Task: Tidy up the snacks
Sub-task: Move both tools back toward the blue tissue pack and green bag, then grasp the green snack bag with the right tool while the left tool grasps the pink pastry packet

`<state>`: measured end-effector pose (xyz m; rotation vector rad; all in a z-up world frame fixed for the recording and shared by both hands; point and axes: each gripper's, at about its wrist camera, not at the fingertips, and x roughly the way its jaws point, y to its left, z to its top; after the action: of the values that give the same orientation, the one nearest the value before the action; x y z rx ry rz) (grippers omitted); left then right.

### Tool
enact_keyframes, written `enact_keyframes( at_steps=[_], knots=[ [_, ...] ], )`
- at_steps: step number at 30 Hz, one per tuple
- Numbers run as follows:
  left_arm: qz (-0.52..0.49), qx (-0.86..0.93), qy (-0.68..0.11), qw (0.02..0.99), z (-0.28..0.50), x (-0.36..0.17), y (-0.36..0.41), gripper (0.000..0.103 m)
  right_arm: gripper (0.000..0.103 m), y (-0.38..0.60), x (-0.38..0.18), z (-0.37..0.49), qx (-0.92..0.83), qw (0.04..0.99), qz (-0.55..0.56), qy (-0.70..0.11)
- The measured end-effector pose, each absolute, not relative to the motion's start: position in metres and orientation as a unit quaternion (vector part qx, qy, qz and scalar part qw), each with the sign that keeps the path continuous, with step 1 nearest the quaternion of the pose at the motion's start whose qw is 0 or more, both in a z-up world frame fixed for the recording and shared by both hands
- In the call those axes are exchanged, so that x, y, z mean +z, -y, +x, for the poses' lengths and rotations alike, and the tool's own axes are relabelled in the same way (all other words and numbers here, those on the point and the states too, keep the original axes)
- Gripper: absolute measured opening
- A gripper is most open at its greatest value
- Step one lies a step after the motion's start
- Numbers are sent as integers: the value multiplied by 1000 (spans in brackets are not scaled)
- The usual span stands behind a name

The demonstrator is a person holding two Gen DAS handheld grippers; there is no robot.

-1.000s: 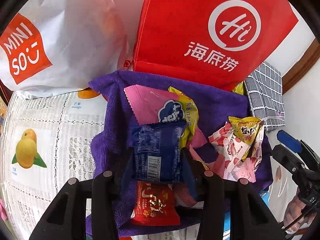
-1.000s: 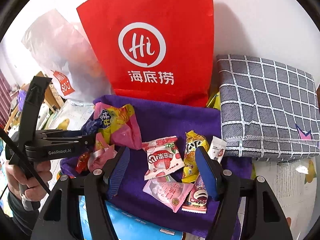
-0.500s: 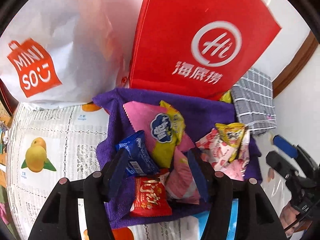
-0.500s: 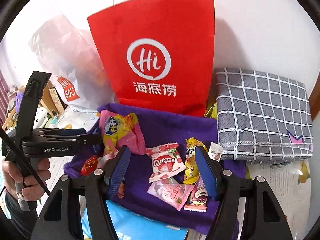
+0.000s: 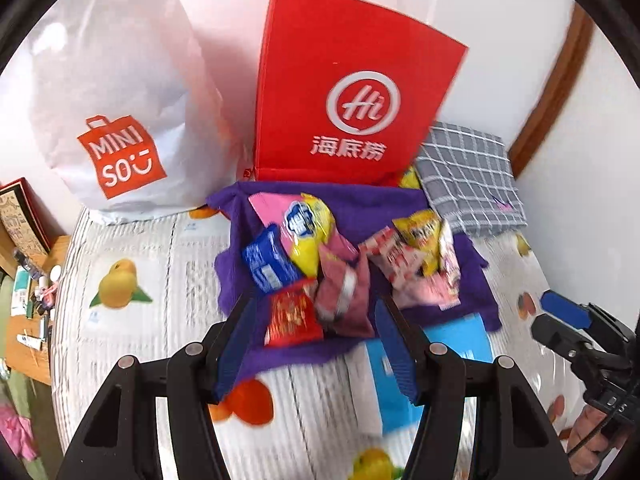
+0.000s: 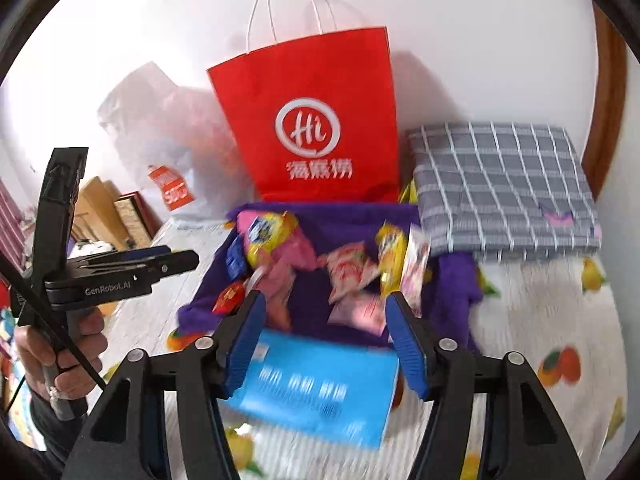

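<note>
White MINISO bag stands at left, red Hi paper bag beside it, grey checked cloth at right. Snack packets lie piled on the purple towel on the fruit-print counter: blue packet, yellow-pink packet, red packet, strawberry packets. Left hand-held gripper jaws apart, empty, above the red packet. Right hand-held gripper jaws closing, nothing clamped, above a blue box.
</note>
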<state>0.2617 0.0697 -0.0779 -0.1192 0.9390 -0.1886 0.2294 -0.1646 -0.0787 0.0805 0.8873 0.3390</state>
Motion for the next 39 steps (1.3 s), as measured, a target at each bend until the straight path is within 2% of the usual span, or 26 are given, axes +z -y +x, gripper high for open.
enact_keyframes(
  at_steps=[10, 21, 25, 37, 39],
  knots=[
    [-67, -96, -461, 880, 194, -89, -67, 60, 56, 158, -89, 147, 157, 898, -4, -412],
    [-77, -85, -468, 876, 152, -106, -68, 60, 56, 153, -135, 94, 178, 872, -9, -457],
    [-83, -92, -481, 868, 144, -121, -68, 60, 60, 145, -157, 80, 188, 866, -23, -462],
    [-88, -111, -480, 866, 118, -131, -65, 60, 60, 137, -206, 79, 173, 847, -17, -502],
    [-84, -111, -479, 867, 116, -132, -66, 60, 55, 134, -212, 80, 165, 850, -23, -500]
  ],
)
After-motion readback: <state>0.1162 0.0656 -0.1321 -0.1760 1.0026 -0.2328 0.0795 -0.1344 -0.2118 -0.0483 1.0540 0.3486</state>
